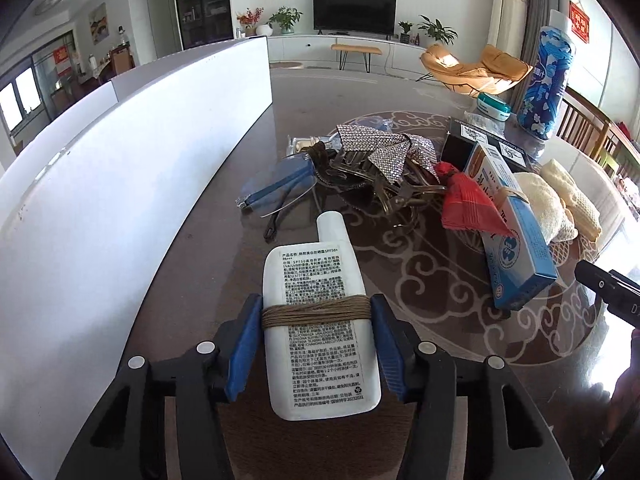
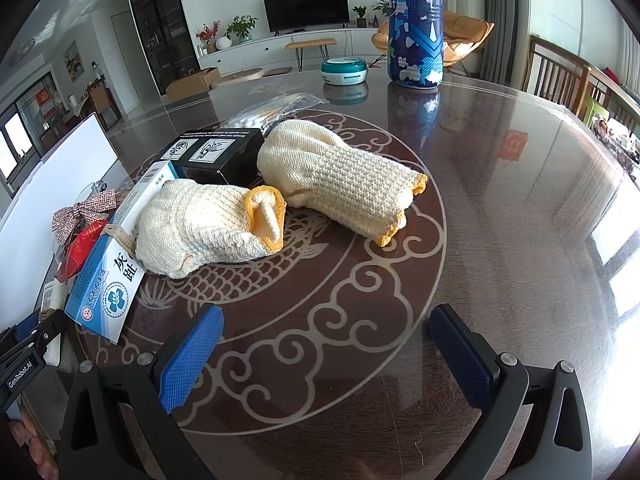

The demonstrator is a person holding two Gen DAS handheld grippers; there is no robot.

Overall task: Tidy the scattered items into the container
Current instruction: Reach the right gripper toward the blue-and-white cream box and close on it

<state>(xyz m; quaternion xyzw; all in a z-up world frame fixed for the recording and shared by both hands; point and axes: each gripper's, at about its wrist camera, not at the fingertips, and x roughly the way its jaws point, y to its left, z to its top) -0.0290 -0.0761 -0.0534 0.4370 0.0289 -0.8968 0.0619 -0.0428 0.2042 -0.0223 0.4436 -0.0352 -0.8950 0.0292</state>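
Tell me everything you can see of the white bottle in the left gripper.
The white bottle is a flat plastic flask with rounded shoulders, a white cap and a label of black print. Brown twine is wound around its middle. It lies pointing away from the camera over the table, the left gripper's blue pads pressing its sides at the twine.

The print on the white bottle (image 1: pixel 320 332) is too small to read, and a band of twine (image 1: pixel 316 312) covers a strip of it. Ahead of the right gripper, the blue can (image 2: pixel 416 24) is cut off at the top edge — left of it, a glove (image 2: pixel 208 228) hides part of the blue box (image 2: pixel 108 284).
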